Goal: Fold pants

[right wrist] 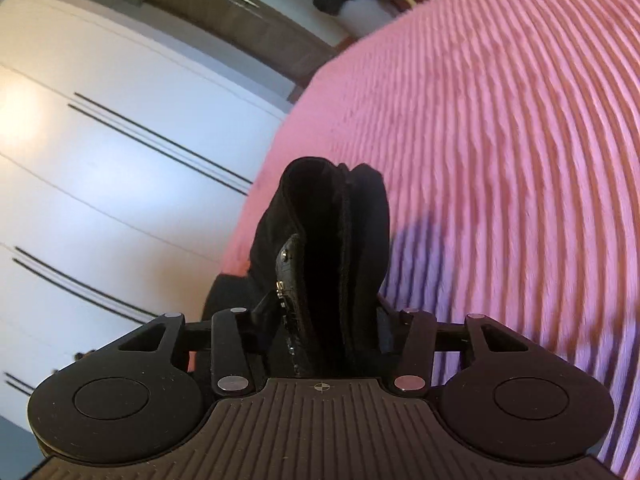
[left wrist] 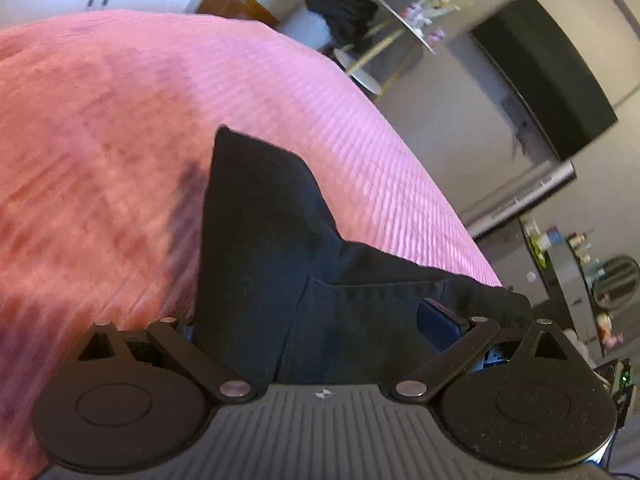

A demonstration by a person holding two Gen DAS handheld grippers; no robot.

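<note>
Both grippers have the pants in their jaws. Left gripper [left wrist: 320, 320]: dark cloth fills the whole gap between its fingers and hides the tips, one blue pad [left wrist: 438, 322] showing at the right with cloth lying against it; the fingers stand fairly wide, and whether they press the cloth I cannot tell for sure. Right gripper [right wrist: 324, 320]: its jaws are drawn in around a thick, bunched fold of the pants [right wrist: 332, 240], gripped on both sides, a studded strip of black showing on the fold's left face.

From the left wrist, the pants [left wrist: 272, 248] run forward as a flat dark panel with a seam, ending in a pointed corner over the bed [left wrist: 120, 120]. They sit close to the bed's right edge there. From the right wrist, the fold stands near the bed's left edge, casting a shadow on the pink ribbed cover.

Beyond the bed: a white wardrobe [right wrist: 100, 140], a round side table [left wrist: 404, 20] with dark clothes [left wrist: 344, 12] heaped beside it, and a wall-mounted TV [left wrist: 548, 76].
</note>
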